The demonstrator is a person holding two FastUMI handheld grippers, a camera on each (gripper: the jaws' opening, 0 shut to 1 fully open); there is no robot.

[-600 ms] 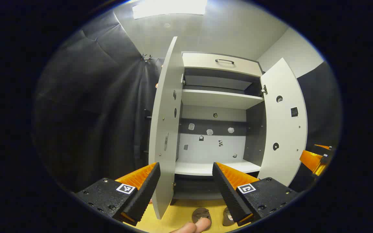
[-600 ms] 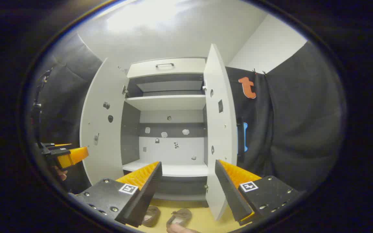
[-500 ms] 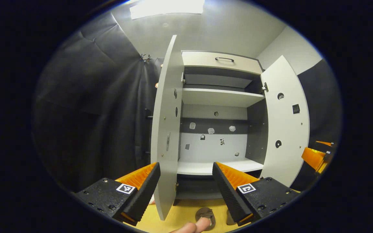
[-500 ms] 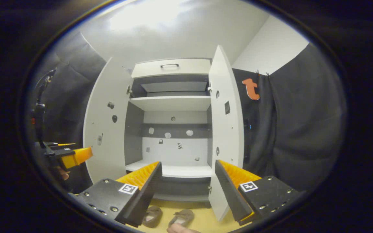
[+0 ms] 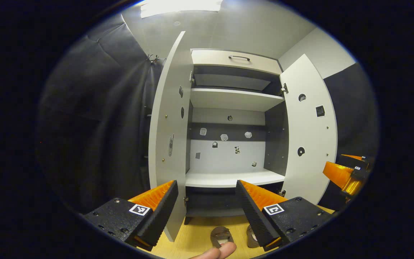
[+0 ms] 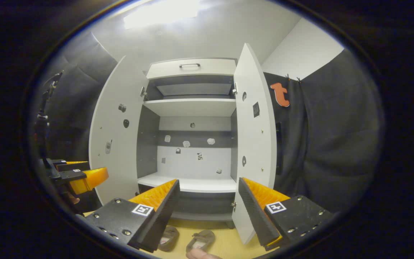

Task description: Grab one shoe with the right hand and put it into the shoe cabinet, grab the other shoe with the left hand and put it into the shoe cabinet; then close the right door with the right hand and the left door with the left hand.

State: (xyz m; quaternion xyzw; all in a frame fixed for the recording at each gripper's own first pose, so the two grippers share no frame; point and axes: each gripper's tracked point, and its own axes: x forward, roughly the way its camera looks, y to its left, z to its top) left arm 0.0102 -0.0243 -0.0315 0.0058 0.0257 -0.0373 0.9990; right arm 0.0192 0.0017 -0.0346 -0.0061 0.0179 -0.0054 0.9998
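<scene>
Screwed gripper (image 5: 205,205) bodies, square tag markings

Shoe cabinet (image 6: 192,108) standing wide open, left door (image 6: 115,133) and right door (image 6: 252,140) swung out as flanking walls, bare lower shelf (image 6: 192,184) reachable straight ahead between them, two shoes (image 6: 200,240) on the floor before the base

Both views slightly nearer the cabinet (image 5: 228,108).

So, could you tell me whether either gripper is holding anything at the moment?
Nothing is held: the left gripper and right gripper are both open and empty, and both shoes lie on the floor before the cabinet.
</scene>
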